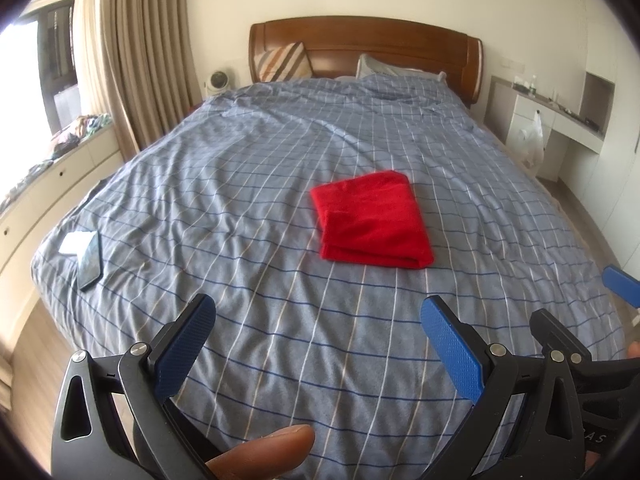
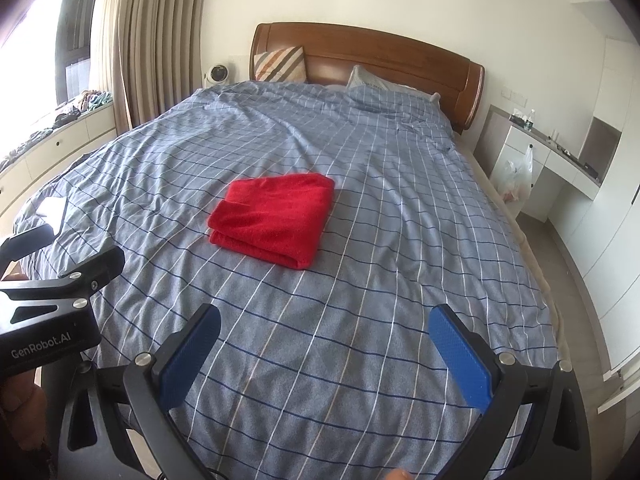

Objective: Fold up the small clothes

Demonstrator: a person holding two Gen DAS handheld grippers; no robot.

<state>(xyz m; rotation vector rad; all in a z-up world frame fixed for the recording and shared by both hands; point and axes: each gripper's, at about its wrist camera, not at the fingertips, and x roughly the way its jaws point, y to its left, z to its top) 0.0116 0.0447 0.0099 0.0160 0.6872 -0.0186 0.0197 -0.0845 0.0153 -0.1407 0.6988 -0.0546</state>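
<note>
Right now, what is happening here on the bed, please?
A person holds a pair of tongs in each hand above a bed with a blue checked cover. The left tongs and the right tongs are both open and hold nothing. A red cloth lies on the cover ahead of them, already folded into a neat rectangle, and neither pair touches it. A phone lies near the left edge of the bed.

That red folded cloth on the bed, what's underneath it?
The red cloth lies folded in layers on the blue checked bedcover. Only bedcover shows around it; anything beneath or between its folds is hidden.
</note>
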